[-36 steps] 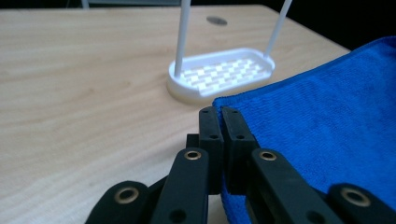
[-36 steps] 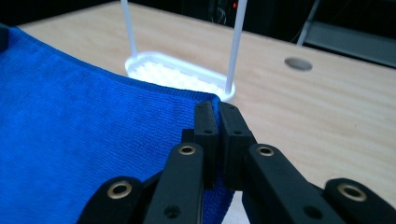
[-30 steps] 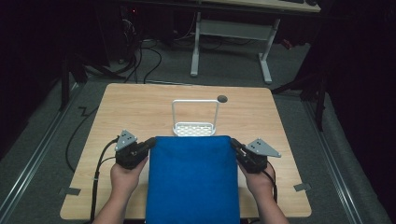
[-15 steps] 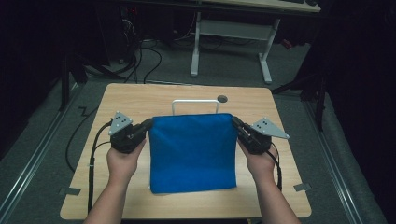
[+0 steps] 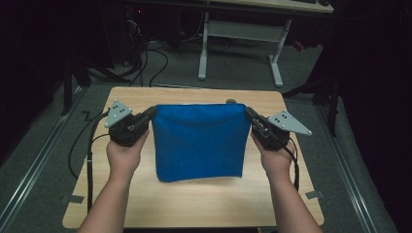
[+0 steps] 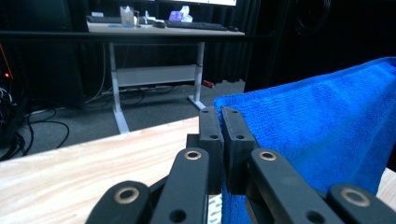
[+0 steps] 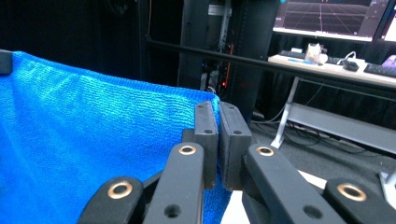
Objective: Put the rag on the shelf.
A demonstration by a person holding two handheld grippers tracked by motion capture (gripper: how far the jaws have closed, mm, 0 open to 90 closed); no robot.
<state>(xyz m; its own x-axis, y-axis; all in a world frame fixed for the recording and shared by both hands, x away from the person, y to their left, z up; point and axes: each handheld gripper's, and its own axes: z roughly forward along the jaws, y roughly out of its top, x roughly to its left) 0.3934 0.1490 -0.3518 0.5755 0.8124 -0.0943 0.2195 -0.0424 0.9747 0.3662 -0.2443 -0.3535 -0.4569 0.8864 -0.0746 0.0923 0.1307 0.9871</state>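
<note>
Two corners pinched, one cloth in the air: the blue, nubbly microfibre towel hung like a curtain over the middle of the pale wooden table, its top edge stretched between the grippers and sagging slightly, its lower hem close above the tabletop; whether it brushed the wood could not be told. The left gripper, black and blocky with a grey three-cornered plate on top, was clamped on the towel's upper left corner, and in the left gripper view the jaws stood pressed together with blue pile squeezed between them. The right gripper did the same at the upper right corner, jaws tight on the fabric, and it sat at the far end of the towel's top edge in the high view. By my reading the grasp and the lift were done; spreading, folding or laying the towel down on the table was all left to do. Soft, looped and limp, the cloth looked likely to swing and drape freely. Beyond the table stood a white-legged desk.
</note>
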